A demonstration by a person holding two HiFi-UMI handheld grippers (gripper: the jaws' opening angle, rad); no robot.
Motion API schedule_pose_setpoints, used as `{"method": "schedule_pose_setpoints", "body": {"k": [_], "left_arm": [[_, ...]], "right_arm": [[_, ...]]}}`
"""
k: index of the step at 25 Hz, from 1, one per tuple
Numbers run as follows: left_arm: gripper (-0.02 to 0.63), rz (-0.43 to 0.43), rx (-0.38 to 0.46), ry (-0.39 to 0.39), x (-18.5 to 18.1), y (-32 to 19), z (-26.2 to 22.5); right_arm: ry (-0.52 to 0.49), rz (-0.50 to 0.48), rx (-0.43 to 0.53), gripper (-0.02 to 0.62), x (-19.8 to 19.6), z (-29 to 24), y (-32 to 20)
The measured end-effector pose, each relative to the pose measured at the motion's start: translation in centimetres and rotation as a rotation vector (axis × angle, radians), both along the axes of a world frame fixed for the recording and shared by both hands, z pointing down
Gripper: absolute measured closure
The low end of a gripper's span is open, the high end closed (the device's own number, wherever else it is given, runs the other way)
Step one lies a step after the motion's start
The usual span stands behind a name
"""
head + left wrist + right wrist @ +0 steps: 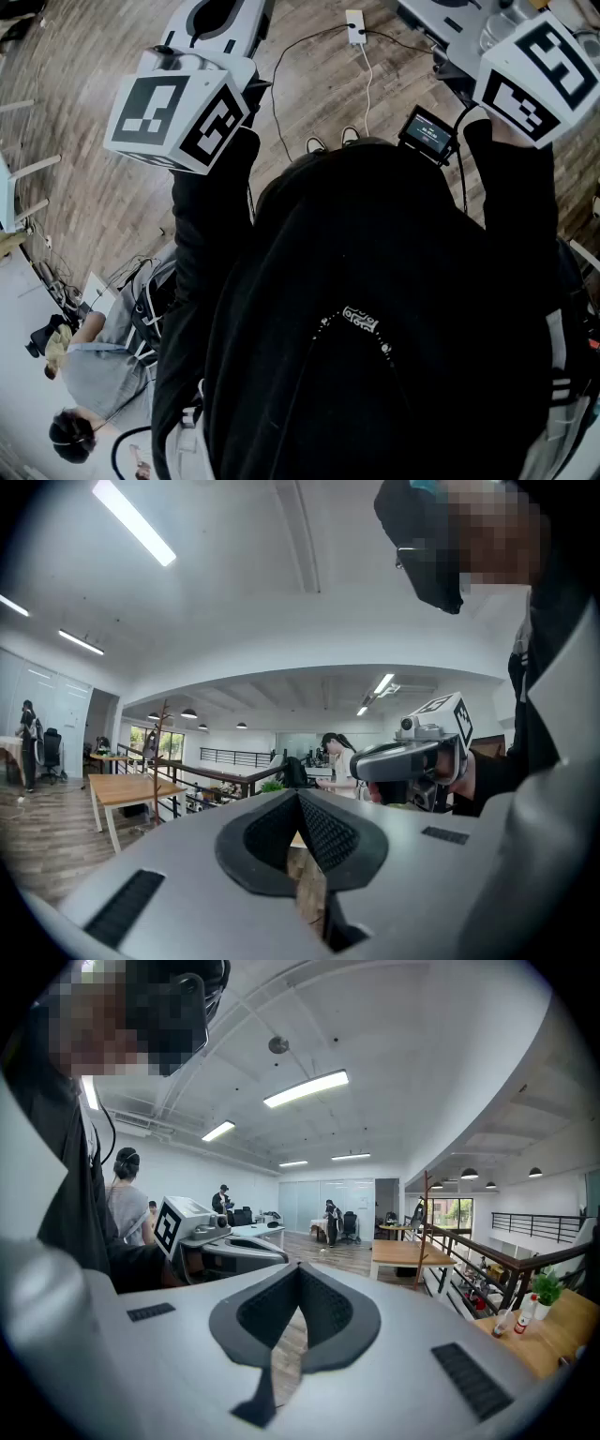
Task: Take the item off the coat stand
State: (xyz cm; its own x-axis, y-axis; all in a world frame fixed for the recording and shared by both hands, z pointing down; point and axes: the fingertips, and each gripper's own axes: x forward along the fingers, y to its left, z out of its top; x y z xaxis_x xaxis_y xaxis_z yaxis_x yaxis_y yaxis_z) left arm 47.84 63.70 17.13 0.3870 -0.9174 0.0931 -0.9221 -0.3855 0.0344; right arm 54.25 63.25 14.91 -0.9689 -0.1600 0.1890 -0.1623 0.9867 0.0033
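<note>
Both our pairs of jaws are pressed together, empty: left gripper (298, 794), right gripper (298, 1269). Only the gripper views show the coat stand (427, 1241), far off by a railing (487, 1249); the head view does not. A small dark item (417, 1211) hangs high on it.

The left gripper (300, 797) and right gripper (300, 1269) have smooth, matt grey plastic shells; their pads (328, 834) are black and finely ribbed. Floor (84, 122): wood planks. Table (408, 1252) top: pale wood. Sleeve (202, 244): black matt cloth
</note>
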Motion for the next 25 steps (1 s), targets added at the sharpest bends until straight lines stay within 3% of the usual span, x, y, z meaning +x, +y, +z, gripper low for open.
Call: {"method": "schedule_pose_setpoints", "body": {"k": [14, 25], "left_arm": [[0.604, -0.006, -0.035, 0.014, 4.0, -5.4, 2.5], [0.606, -0.051, -0.049, 0.008, 5.9, -8.8, 2.9]], "right_arm": [[-0.034, 0.002, -0.077, 0.578, 3.9, 3.0, -5.1], [-0.110, -0.002, -0.013, 0.577, 5.1, 2.6, -7.0]]}}
